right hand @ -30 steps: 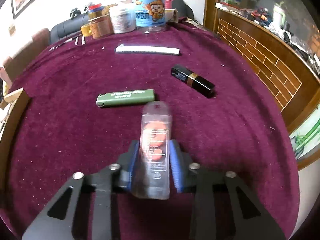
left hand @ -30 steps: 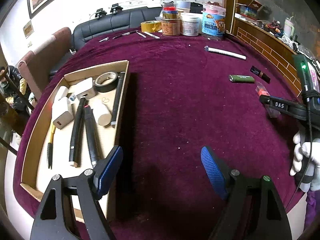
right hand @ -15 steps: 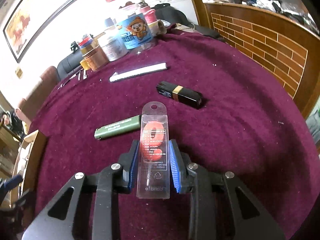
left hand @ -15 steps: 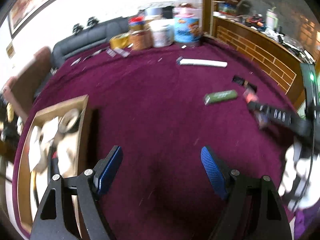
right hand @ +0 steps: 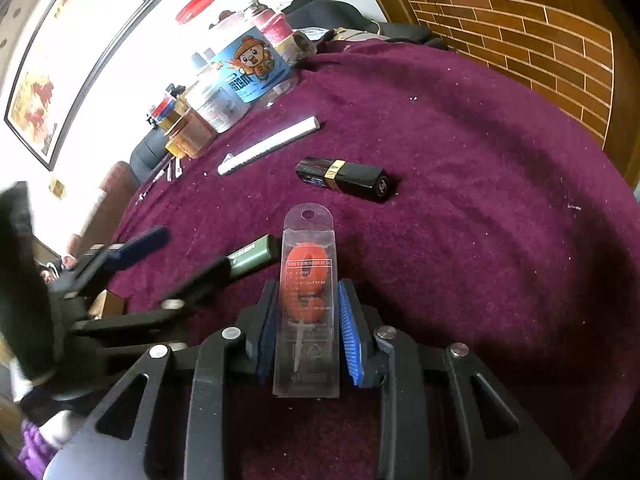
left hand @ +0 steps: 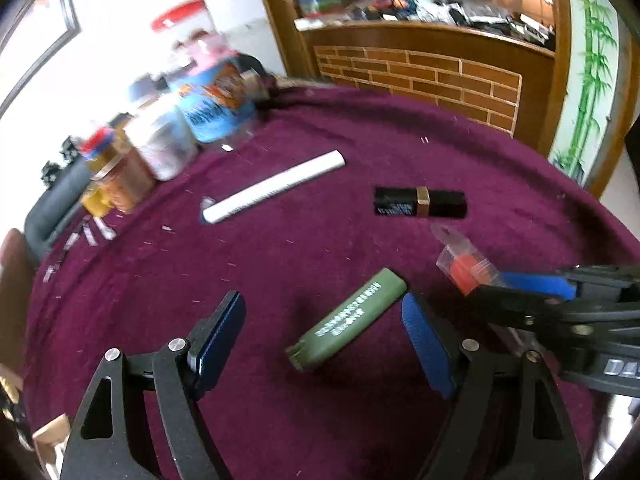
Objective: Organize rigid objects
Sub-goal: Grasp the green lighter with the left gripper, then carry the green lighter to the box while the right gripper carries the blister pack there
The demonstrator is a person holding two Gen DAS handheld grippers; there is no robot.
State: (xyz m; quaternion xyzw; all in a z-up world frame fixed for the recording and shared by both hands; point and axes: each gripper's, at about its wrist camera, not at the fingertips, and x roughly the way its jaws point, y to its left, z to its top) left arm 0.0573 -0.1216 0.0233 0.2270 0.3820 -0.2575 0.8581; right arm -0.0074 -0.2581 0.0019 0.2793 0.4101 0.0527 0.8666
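My right gripper [right hand: 307, 312] is shut on a clear plastic pack with an orange number candle [right hand: 307, 280], held above the purple cloth; the pack also shows in the left wrist view [left hand: 466, 266]. My left gripper [left hand: 322, 336] is open, its jaws on either side of a green lighter [left hand: 350, 318] lying on the cloth. The lighter also shows in the right wrist view [right hand: 254, 258], with the left gripper [right hand: 176, 258] around it. A black lipstick [left hand: 420, 202] [right hand: 346, 178] and a white stick [left hand: 276, 190] [right hand: 268, 146] lie farther back.
Several jars and tubs [left hand: 208, 104] [right hand: 248, 72] stand at the table's far edge. A brick-faced wooden counter [left hand: 420, 76] runs along the right. A corner of the cardboard tray [left hand: 50, 440] shows at lower left.
My left gripper swung right from the tray to the green lighter, now between its open jaws. My right gripper lifted the candle pack and tilted.
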